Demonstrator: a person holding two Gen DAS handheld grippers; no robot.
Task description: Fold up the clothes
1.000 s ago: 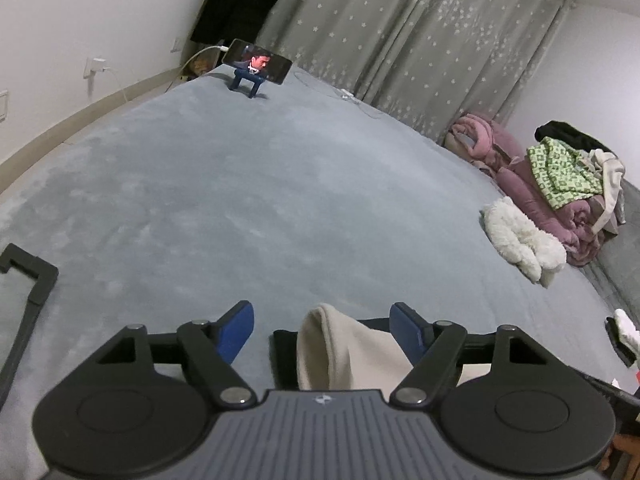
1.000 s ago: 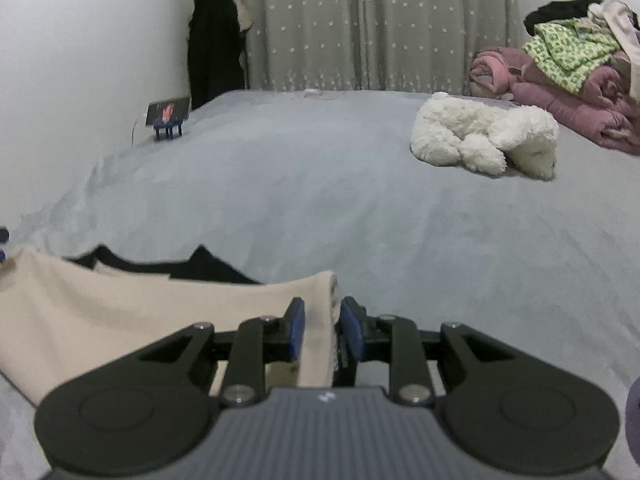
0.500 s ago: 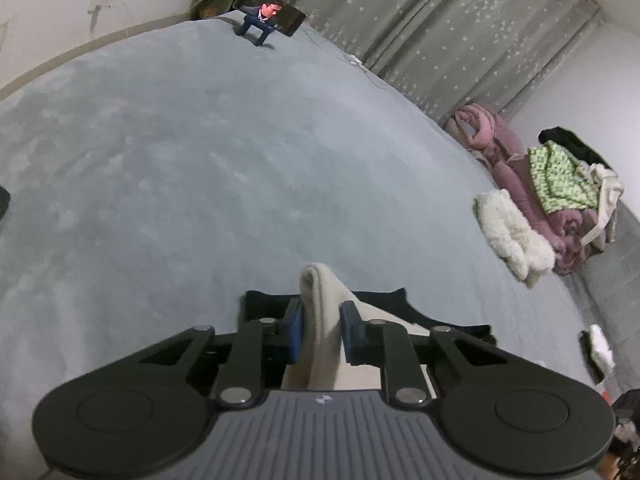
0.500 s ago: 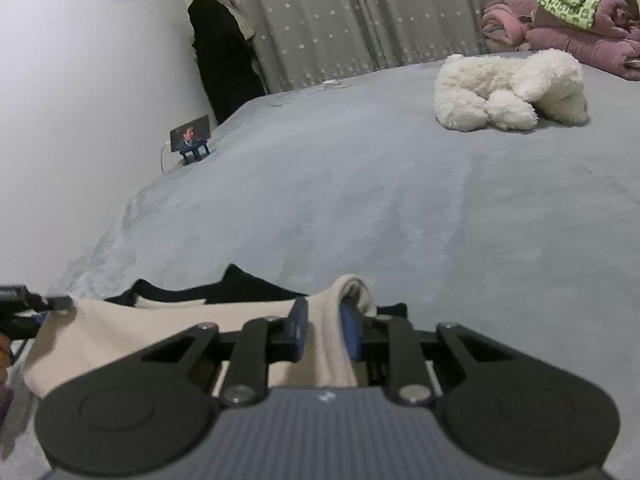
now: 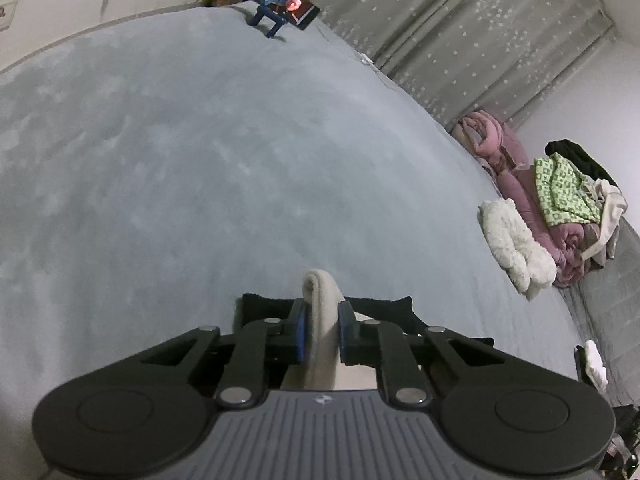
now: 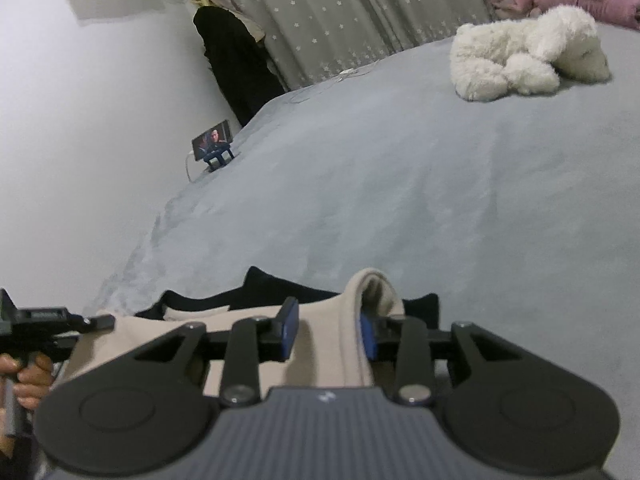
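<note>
**Right jaws spread; left pinch holds**

Left wrist: left gripper [image 5: 322,330] went from spread to pinching a raised fold of the beige garment [image 5: 320,312], low over the bed [image 5: 200,160].

Right wrist: right gripper [image 6: 329,330], clamped 0.5 s ago, now spread around its fold; release looks under way. Garment's long axis runs gripper to gripper, black edge [image 6: 264,294] facing away

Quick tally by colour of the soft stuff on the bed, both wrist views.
Beige: 1, garment, the left hand-held gripper shut on it
Black: 1, garment beneath
White: 1, plush toy
Pink: 1, blanket
Green: 1, patterned cloth
Total: 5
</note>
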